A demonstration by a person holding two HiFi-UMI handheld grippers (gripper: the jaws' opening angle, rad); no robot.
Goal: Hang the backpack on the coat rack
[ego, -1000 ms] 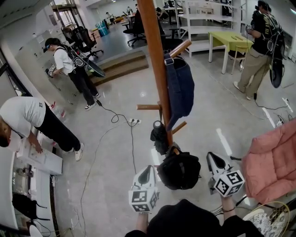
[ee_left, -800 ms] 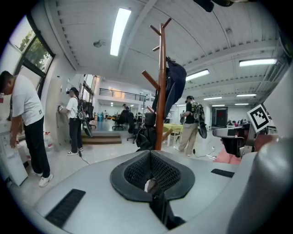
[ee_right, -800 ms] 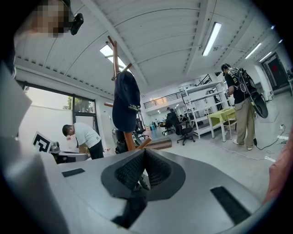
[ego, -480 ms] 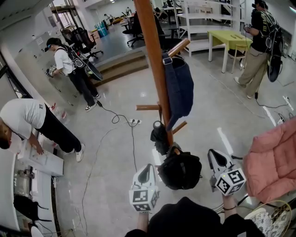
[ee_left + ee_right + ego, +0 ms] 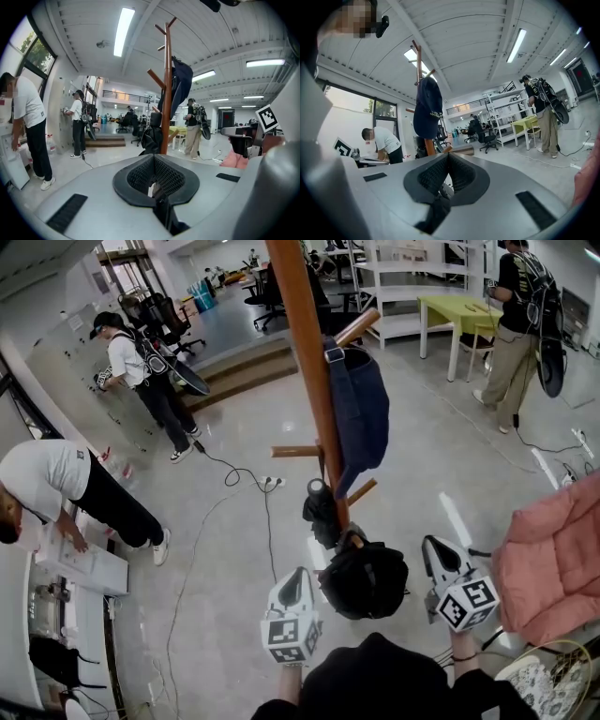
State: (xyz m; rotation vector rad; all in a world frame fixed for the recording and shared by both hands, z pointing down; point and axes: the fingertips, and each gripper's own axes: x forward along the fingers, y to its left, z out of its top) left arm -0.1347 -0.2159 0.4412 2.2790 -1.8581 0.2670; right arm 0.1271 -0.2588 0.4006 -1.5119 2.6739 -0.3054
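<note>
The wooden coat rack (image 5: 302,362) rises through the middle of the head view. A navy bag (image 5: 360,418) hangs from one of its upper pegs. Low on the pole, a black backpack (image 5: 364,579) hangs at a short peg (image 5: 354,541), between my two grippers. A second black item (image 5: 322,512) sits against the pole just above it. My left gripper (image 5: 298,579) is left of the backpack, shut and empty. The right gripper (image 5: 433,551) is to its right, also shut and empty. In the left gripper view the pole (image 5: 167,93) stands straight ahead.
A pink padded chair (image 5: 553,563) stands at the right. Cables (image 5: 234,486) run across the floor left of the rack. One person (image 5: 66,488) bends over a white counter at the left. Two others stand further off, near a yellow-green table (image 5: 459,310).
</note>
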